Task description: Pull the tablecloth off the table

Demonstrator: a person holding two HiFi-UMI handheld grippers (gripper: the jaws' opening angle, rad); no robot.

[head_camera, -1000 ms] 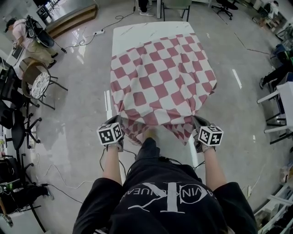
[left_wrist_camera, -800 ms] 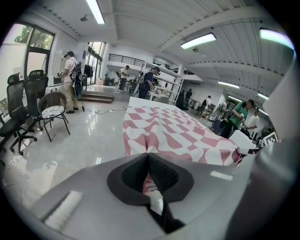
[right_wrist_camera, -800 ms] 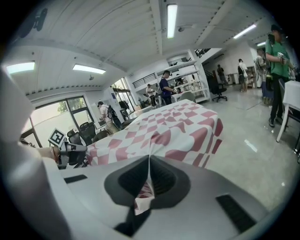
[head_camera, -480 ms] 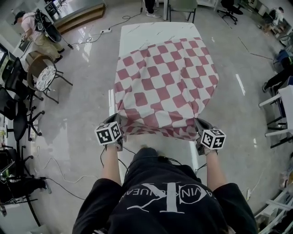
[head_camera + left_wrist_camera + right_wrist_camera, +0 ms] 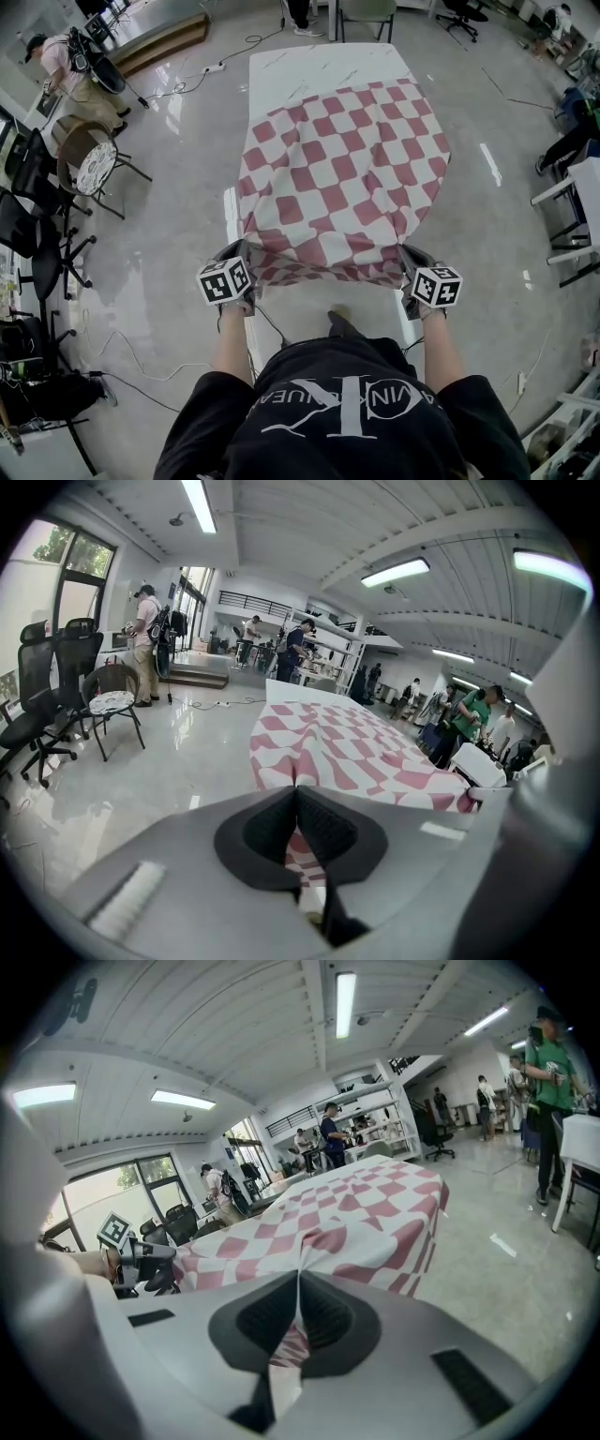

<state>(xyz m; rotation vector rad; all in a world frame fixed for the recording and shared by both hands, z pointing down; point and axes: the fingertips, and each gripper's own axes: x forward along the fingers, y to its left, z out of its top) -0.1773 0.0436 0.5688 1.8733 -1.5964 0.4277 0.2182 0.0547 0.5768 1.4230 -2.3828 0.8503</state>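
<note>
A red-and-white checked tablecloth (image 5: 342, 178) covers the near part of a long white table (image 5: 319, 67), whose far end is bare. The cloth's near edge is stretched taut between my two grippers. My left gripper (image 5: 242, 255) is shut on the cloth's near left corner (image 5: 298, 782). At the near right corner (image 5: 300, 1267) my right gripper (image 5: 405, 255) is shut on the fabric. Both gripper views show cloth (image 5: 356, 752) pinched between the dark pads, and the checked sheet (image 5: 356, 1213) runs away from the jaws over the tabletop.
A round-seat chair (image 5: 84, 169) and black office chairs (image 5: 37, 253) stand at the left, with cables on the glossy floor. A person (image 5: 70, 66) stands at the far left. White furniture (image 5: 577, 202) is at the right edge. More people (image 5: 548, 1044) stand farther off.
The cloth has slid toward me along the table, so more bare white top shows at the far end. Both grippers keep their hold on the near corners.
</note>
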